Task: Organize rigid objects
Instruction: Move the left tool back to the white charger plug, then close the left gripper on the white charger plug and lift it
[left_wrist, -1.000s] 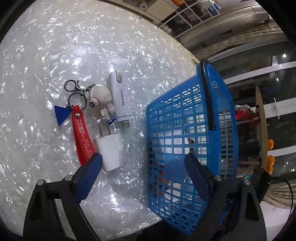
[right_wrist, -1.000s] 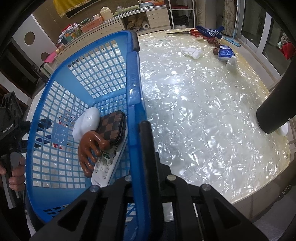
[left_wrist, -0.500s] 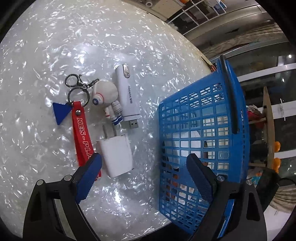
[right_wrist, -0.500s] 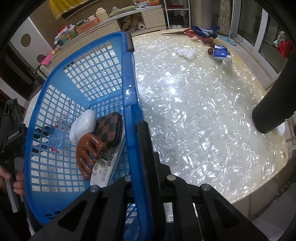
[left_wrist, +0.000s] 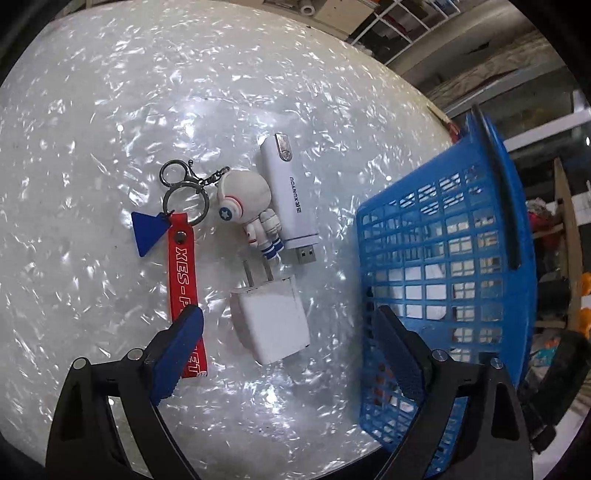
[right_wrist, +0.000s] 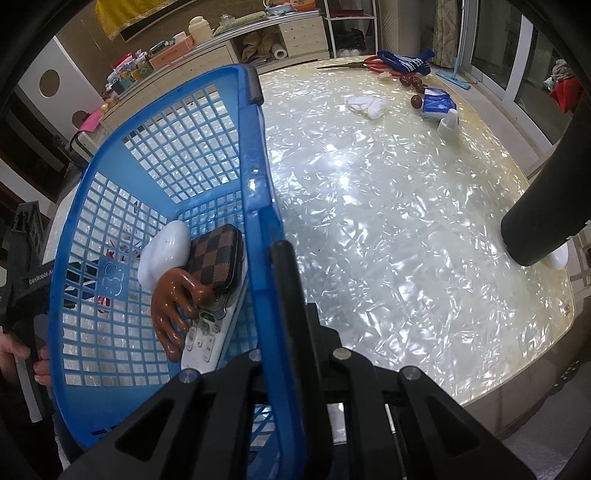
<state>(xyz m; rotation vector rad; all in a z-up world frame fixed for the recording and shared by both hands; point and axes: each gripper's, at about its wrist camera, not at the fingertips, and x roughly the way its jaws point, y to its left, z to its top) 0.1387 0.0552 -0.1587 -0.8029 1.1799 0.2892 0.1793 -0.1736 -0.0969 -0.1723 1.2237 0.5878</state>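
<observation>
Glossy pearl-white shell-pattern tabletop (left_wrist: 110, 110); cluttered cabinets (right_wrist: 207, 55) behind. Left gripper (left_wrist: 288, 350) spread wide, white square wall charger (left_wrist: 271, 321) lying between its fingers. Right gripper (right_wrist: 275, 280) clenched on blue plastic lattice basket (right_wrist: 110, 199) rim.

Left tool (left_wrist: 286, 345) spread wide (angled down), right tool (right_wrist: 275, 314) apparently clamped tight, fingers mostly hidden.

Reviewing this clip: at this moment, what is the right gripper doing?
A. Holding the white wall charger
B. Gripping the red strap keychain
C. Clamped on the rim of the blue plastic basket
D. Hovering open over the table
C: in the right wrist view the right gripper is closed on the near rim of the blue plastic lattice basket, with the rim passing between its fingers.
</observation>
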